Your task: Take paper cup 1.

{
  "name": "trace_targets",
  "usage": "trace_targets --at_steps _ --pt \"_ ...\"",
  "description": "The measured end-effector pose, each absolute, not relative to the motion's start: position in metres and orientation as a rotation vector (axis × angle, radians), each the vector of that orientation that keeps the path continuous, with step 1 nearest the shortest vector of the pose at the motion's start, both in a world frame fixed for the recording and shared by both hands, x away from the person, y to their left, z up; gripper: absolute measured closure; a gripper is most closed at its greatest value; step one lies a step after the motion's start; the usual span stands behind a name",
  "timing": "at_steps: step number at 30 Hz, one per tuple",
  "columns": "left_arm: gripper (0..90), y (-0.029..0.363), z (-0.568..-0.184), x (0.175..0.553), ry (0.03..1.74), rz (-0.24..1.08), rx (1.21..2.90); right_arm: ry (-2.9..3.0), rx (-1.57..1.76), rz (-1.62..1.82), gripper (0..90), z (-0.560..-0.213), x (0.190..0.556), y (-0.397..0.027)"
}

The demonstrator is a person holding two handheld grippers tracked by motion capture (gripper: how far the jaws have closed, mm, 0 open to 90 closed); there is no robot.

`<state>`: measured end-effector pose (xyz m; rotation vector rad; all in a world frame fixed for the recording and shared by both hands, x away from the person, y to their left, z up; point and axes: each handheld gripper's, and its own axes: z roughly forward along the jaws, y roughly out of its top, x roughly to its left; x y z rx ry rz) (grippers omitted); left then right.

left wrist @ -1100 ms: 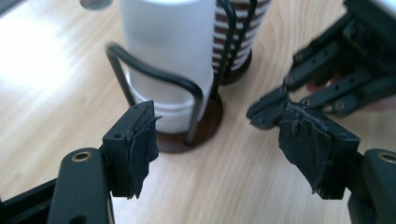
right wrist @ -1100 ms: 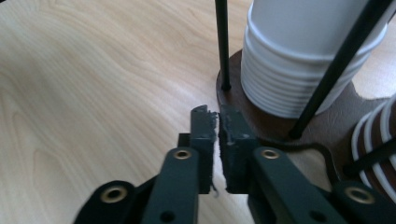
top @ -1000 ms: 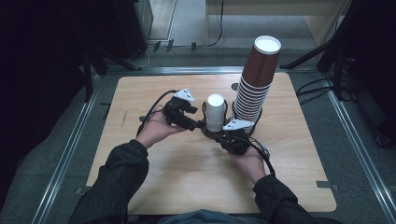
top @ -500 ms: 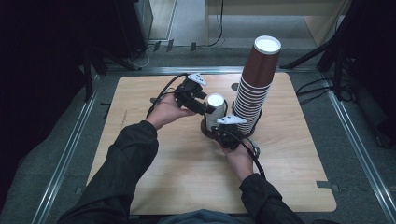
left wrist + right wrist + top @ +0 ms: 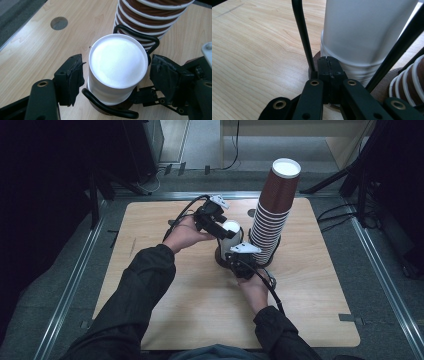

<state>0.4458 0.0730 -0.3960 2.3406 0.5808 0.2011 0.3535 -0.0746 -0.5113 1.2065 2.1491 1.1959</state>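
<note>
We have the white cups standing upside down in the black wire holder, near the middle of the wooden table and just beside the tall brown cup stack.

The left gripper straddles the top white cup. Its jaws have just been opening; both pads stand a little clear of the cup wall, so nothing is gripped at present.

The right gripper sits low at the base of the holder with its jaws pressed fully together. In the right gripper view they meet right against the foot of the wire upright. We cannot tell whether they pinch part of the holder or merely press against it.

Risks as we judge them:
- A lopsided squeeze by the left jaws could crush the thin cup wall or tilt the cup in the holder.
- A lift may drag the nested cup beneath with it if the two stick.
- If the right gripper does not truly anchor the holder, the base may rise or slide.
- The brown stack is tall and close; a sideways nudge from either hand could topple it.
</note>
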Motion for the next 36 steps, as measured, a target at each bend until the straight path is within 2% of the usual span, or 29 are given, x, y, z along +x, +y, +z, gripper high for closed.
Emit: trace_targets --at_steps 5,10,23,36 --pt "26.4 0.069 -0.399 0.447 0.580 0.201 2.346 2.155 1.209 1.191 89.3 -0.513 0.354 -0.075" --pt "34.1 0.070 -0.401 0.449 0.576 0.184 2.351 2.148 1.227 1.204 89.3 -0.513 0.354 -0.076" --pt "35.2 0.071 -0.398 0.449 0.579 0.186 2.331 2.141 1.236 1.252 88.3 -0.515 0.355 -0.080" --pt "35.4 0.072 -0.367 0.444 0.562 0.217 2.282 2.143 1.244 1.244 88.4 -0.517 0.356 -0.084"
